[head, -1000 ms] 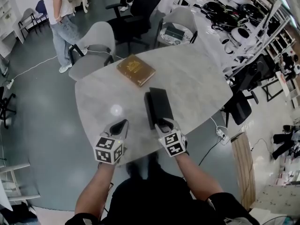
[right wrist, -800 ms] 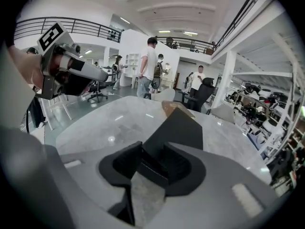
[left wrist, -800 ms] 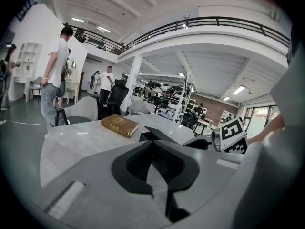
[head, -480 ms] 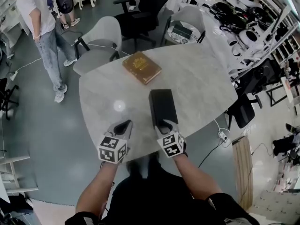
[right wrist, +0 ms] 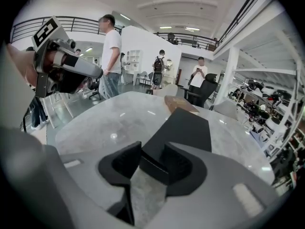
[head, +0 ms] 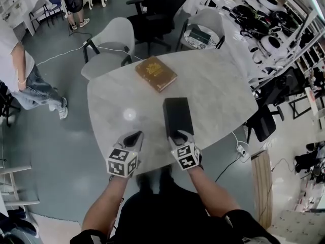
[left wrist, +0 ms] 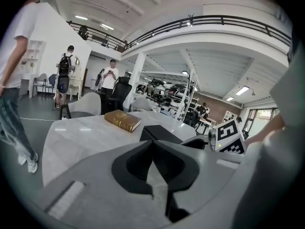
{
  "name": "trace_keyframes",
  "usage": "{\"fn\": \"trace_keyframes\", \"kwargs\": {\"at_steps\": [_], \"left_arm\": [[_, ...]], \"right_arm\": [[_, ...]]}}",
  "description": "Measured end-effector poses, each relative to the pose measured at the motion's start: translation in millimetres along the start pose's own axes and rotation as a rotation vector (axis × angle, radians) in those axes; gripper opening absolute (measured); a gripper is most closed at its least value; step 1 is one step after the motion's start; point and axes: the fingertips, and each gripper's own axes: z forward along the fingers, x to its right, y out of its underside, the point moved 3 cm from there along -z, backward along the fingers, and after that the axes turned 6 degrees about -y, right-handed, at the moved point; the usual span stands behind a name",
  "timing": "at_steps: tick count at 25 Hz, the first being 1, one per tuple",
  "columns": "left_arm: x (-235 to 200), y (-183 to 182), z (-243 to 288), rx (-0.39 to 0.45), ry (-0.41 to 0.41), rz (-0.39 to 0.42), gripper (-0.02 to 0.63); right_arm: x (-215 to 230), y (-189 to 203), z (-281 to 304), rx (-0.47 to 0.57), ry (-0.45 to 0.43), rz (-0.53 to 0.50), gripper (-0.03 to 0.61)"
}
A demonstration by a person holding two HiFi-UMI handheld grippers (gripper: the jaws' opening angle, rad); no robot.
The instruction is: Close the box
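Observation:
A black box (head: 176, 116) lies flat and closed on the round marble table (head: 218, 90), long side pointing away from me. My right gripper (head: 179, 135) is at its near end. In the right gripper view the box's near corner (right wrist: 183, 128) sits between the jaws of the right gripper (right wrist: 151, 159), which have just been opening; the pads stand beside it rather than pressing. My left gripper (head: 133, 136) hovers over bare table left of the box, shut and empty, and its own view shows the left gripper (left wrist: 152, 144) with jaws meeting and the box (left wrist: 159, 132) ahead to the right.
A brown book (head: 156, 73) lies on the table beyond the box. Grey chairs (head: 109, 47) and a black office chair (head: 157, 9) stand at the far rim. A person (head: 23, 80) walks on the floor to the left. A cable and power strip (head: 238, 144) lie right of the table.
The box's lid, which stood open to the left a second ago, now lies flat on the box. My right gripper sank a little with it. The person on the left walked nearer.

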Motion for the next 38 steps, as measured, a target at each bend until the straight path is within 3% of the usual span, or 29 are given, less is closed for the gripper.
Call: {"fn": "trace_keyframes", "kwargs": {"at_steps": [8,14,24,31,38], "left_arm": [[-7,2,-14,0.000,0.001,0.006,0.011],[-12,-6,-31,0.018,0.012,0.020,0.011],[0,-36,-50,0.076,-0.018,0.110,0.011],[39,-60,-23,0.114,-0.088,0.089,0.011],[104,-81,10,0.159,-0.143,0.082,0.011]], "right_arm": [[-8,0,0,0.023,-0.021,0.082,0.154],[-10,-13,-17,0.062,0.024,0.113,0.150],[10,-37,-73,0.189,0.071,0.156,0.118],[67,-37,-113,0.298,0.040,0.219,0.104],[115,-18,-154,0.381,-0.044,0.239,0.088]]}}
